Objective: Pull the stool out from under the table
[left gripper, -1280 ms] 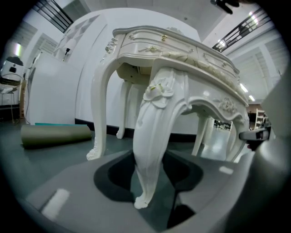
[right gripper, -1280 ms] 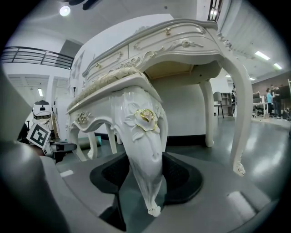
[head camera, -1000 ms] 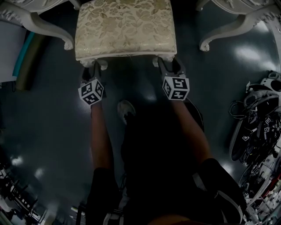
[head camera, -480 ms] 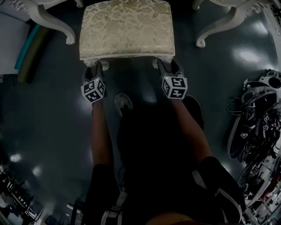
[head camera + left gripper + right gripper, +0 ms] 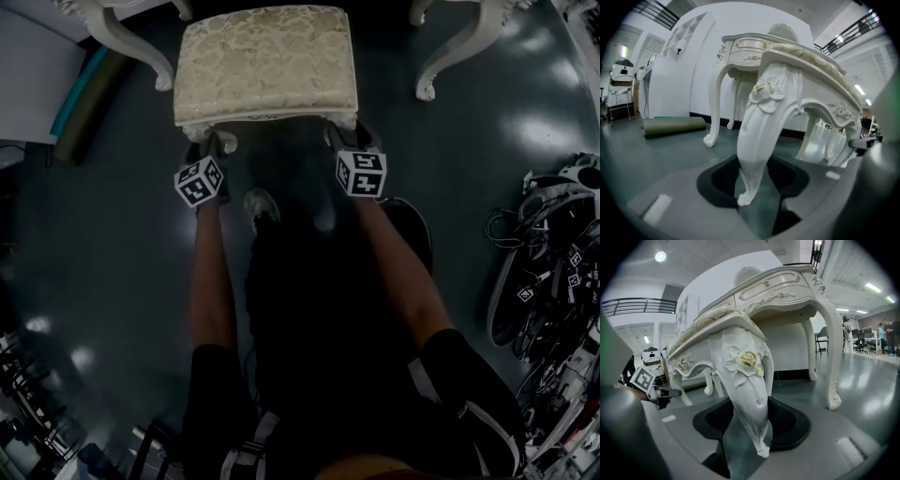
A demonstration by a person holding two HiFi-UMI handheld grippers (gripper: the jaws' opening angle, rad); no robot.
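The stool (image 5: 267, 61) has a cream floral cushion and white carved legs, and stands on the dark floor between the white table's legs (image 5: 122, 42). My left gripper (image 5: 208, 150) is shut on the stool's front left leg (image 5: 757, 145), which sits pinched between the dark pads (image 5: 719, 180). My right gripper (image 5: 345, 139) is shut on the front right leg (image 5: 747, 399), the one with a gold rose, which runs down between its pads (image 5: 787, 420). The table (image 5: 787, 291) rises behind the stool in both gripper views.
A rolled green mat (image 5: 84, 108) and a white panel (image 5: 28, 66) lie at the left. The table's other curved leg (image 5: 459, 47) stands at the right. A heap of spare grippers and cables (image 5: 553, 272) fills the right edge. The person's shoe (image 5: 262, 206) is between my arms.
The stool, with both grippers holding its front legs, has slid a little out from between the table legs toward the person. The whole seat now shows in the head view.
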